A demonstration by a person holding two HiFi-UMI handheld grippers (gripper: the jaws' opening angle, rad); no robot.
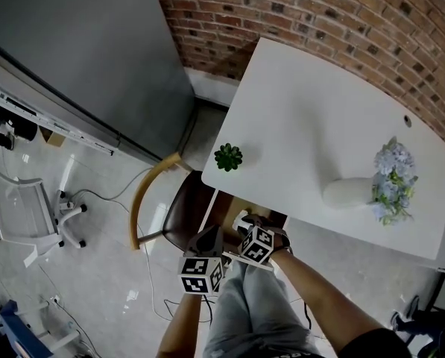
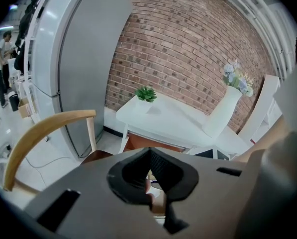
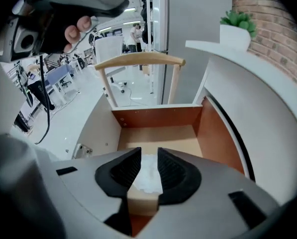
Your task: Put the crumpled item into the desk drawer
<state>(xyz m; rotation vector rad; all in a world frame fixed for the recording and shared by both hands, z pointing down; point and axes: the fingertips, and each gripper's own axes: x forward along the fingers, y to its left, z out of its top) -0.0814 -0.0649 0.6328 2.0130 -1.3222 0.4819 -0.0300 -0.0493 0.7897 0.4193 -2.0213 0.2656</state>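
**crumpled item lying in the open drawer, right tool wide above it**

the right tool [image 3: 148, 153] points steeply down into the drawer [image 3: 158, 118], which stands pulled out from under the white counter [image 1: 319, 125]. its jaws are wide apart and the pads press on nothing. the crumpled item [image 3: 148, 179] is seen through the gap between them, but it lies below and beyond the tips, on the drawer's pale floor and apart from both pads. the drawer's reddish back wall is farther ahead of the tool, and its side wall runs along the tool's right.

the left tool [image 2: 149, 154] is beside the right one. its jaw tips meet and no object is clearly gripped.

handling, as a judgement: the item looks like a white wad of paper or tissue, so it is probably very light, soft and easily squashed, with little risk of breakage. if it must be taken up again, a pinch across the middle of its bulk should hold better than a grip on a loose edge, which could tear or unfold. light material may cling to a pad.

the item's placement appears done, and the drawer is open.
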